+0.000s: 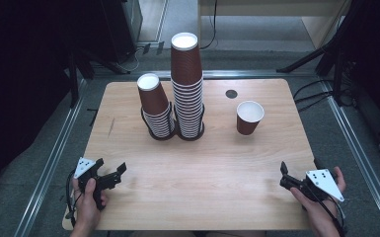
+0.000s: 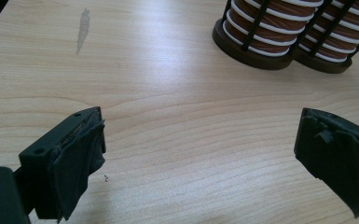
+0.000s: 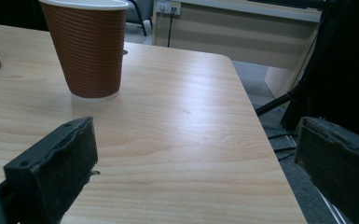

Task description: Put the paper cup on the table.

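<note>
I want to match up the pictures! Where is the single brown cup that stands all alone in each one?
High view: the single cup stands upright right of centre, to the right of the two cup stacks.
Left gripper view: not in it; the stacks' bases are at upper right.
Right gripper view: upper left, beyond the open fingers.
Shared landmark: the wooden table.

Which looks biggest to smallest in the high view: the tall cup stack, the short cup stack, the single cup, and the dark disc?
1. tall cup stack
2. short cup stack
3. single cup
4. dark disc
</note>
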A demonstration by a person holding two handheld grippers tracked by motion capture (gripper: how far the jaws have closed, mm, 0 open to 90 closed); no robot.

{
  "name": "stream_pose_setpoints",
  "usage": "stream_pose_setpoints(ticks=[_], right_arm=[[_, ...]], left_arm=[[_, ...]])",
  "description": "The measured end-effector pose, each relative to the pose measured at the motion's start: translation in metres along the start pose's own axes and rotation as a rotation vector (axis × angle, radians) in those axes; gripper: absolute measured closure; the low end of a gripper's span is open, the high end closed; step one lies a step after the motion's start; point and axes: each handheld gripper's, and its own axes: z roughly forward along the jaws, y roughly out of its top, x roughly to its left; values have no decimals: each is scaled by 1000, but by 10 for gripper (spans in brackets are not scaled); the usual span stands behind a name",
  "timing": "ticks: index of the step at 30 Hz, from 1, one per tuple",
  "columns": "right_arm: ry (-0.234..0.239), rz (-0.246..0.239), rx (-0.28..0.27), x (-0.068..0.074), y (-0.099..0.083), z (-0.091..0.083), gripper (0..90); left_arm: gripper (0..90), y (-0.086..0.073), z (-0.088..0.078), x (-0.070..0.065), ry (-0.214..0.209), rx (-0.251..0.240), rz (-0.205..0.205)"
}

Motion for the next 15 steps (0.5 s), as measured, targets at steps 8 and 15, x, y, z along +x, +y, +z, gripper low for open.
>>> stream_pose_setpoints(ticks=[8, 15], right_arm=[[-9, -18, 14, -4, -5, -4, 0], [-14, -10, 17, -6, -6, -5, 0]], left_arm=[[17, 0, 0, 0, 3, 2, -1], [17, 0, 0, 0, 4, 4, -1]])
